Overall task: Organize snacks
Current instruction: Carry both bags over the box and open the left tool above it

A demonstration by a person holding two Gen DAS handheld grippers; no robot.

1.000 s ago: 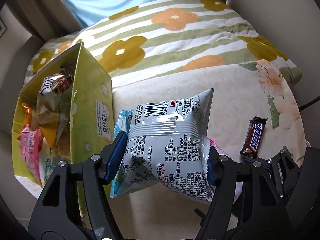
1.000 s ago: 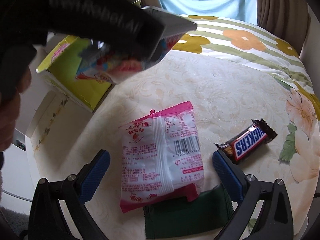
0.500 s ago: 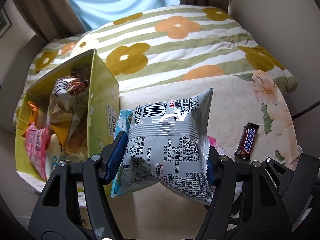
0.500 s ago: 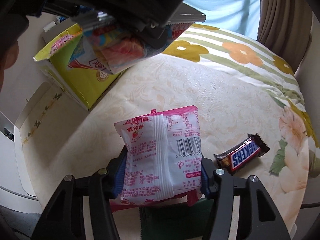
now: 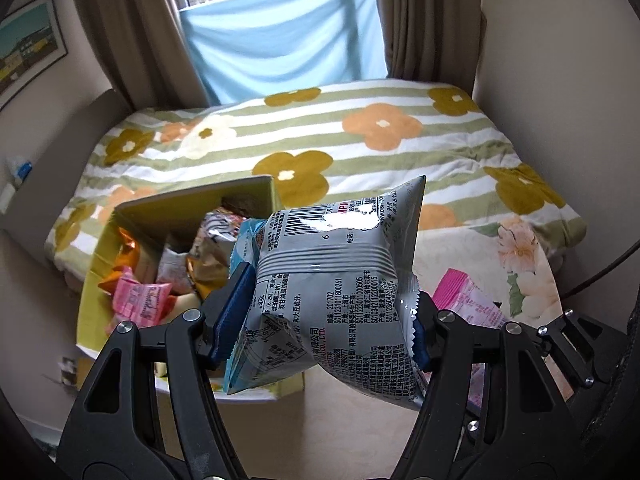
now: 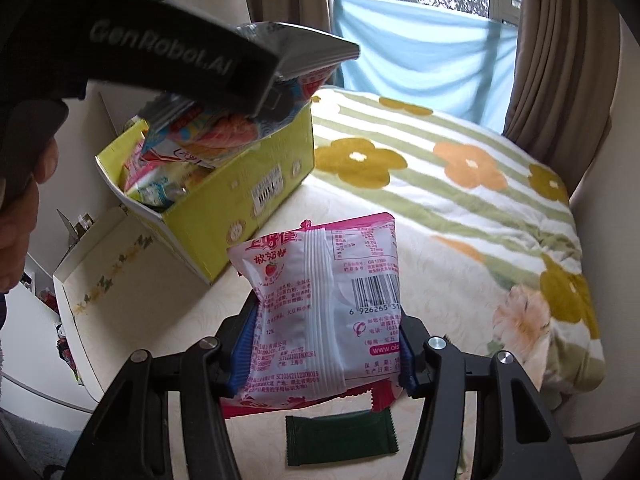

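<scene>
Left wrist view: the left gripper [image 5: 324,328] pinches a puffy, glossy grey foil packet [image 5: 332,292] with crimped seams, held above the open yellow-green cardboard box [image 5: 92,280] at ten o'clock, which is full of crinkled wrappers. The right gripper [image 6: 324,356] squeezes a pillow-shaped pink-and-white plastic packet [image 6: 320,304], with a flat dark green sachet [image 6: 340,436] at six o'clock on the cream embossed cloth [image 6: 440,280]

"GenRobot.AI" on the left tongs [image 6: 276,92], "6 926265" on the pink packet [image 6: 324,308]
</scene>
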